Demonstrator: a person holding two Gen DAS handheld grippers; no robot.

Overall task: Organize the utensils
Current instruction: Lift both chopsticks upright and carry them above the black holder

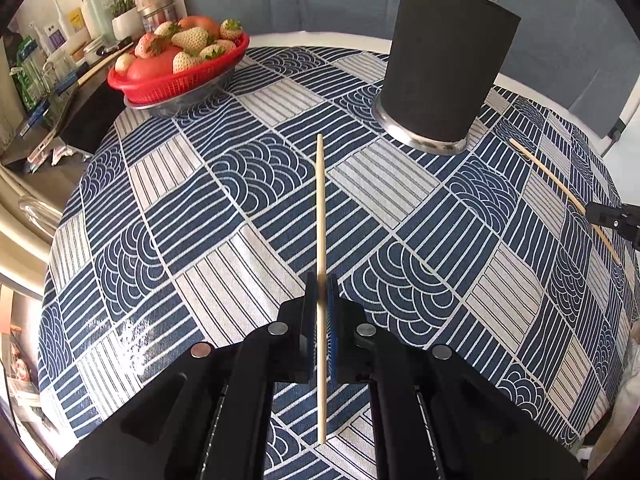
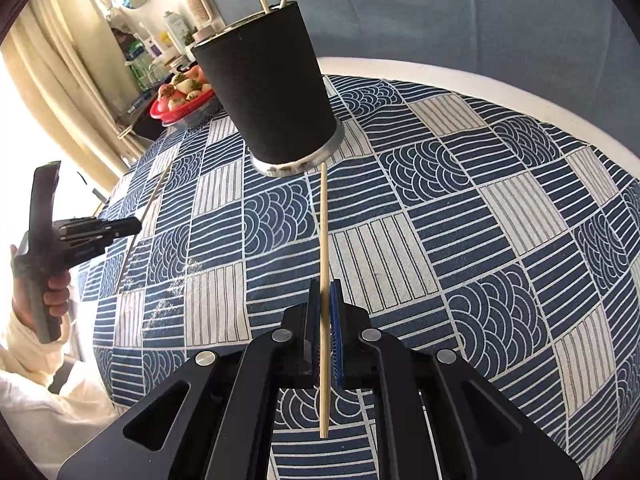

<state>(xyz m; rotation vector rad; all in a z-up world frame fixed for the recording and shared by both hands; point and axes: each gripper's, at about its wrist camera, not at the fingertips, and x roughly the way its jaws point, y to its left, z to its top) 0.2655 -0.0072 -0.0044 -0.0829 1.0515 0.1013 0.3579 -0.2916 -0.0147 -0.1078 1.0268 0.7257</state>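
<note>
Each gripper, left (image 1: 321,280) and right (image 2: 326,286), clenches 1 chopstick (image 1: 320,208) (image 2: 324,232) lengthwise, tips aimed toward the holder (image 1: 444,68), ready for dropping in.

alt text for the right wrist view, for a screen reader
The right gripper is shut on a wooden chopstick pointing toward a black utensil holder that already has two sticks in it, on a blue-and-white patterned tablecloth. At left, the left gripper holds another chopstick, with a red fruit basket behind.
</note>
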